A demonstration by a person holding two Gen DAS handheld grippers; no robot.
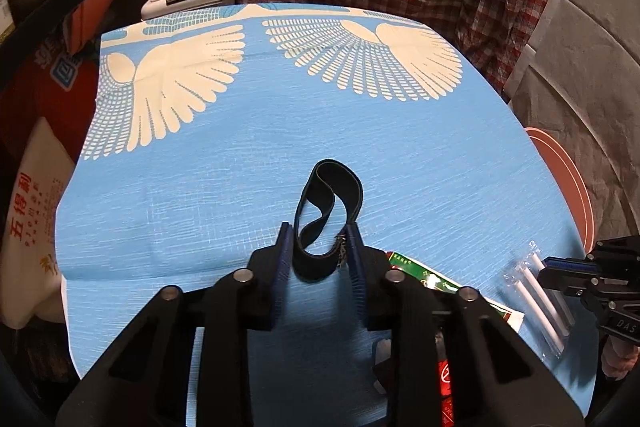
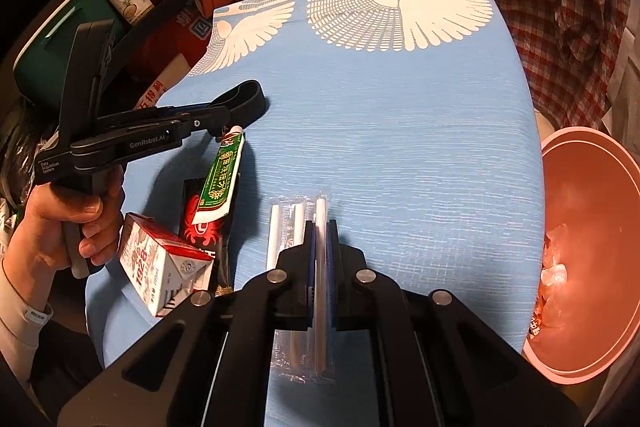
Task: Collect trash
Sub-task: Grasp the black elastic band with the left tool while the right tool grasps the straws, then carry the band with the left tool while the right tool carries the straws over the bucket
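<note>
1. Left gripper [image 1: 319, 247], lower centre of the left wrist view, brackets the near end of a black elastic band [image 1: 326, 219] lying on the blue tablecloth [image 1: 400, 147]. The pads look to be touching the band's sides, but I cannot tell whether they truly bite.
2. Risk here: the band is floppy and looped, so a lift could leave it dangling from one pad or let it slide free.
3. Right gripper [image 2: 320, 239], lower centre of its view, is clenched on a clear packet of white straws [image 2: 298, 227]. The packet is slick; a swing toward the bin could shake it out.
4. Pink bin [image 2: 624, 227], right edge of the frame beside the table, already holds some crumpled wrappers.
5. Still waiting at lower left: milk carton [image 2: 160, 263], green tube [image 2: 222, 179] and red crab packet [image 2: 200, 223].
</note>
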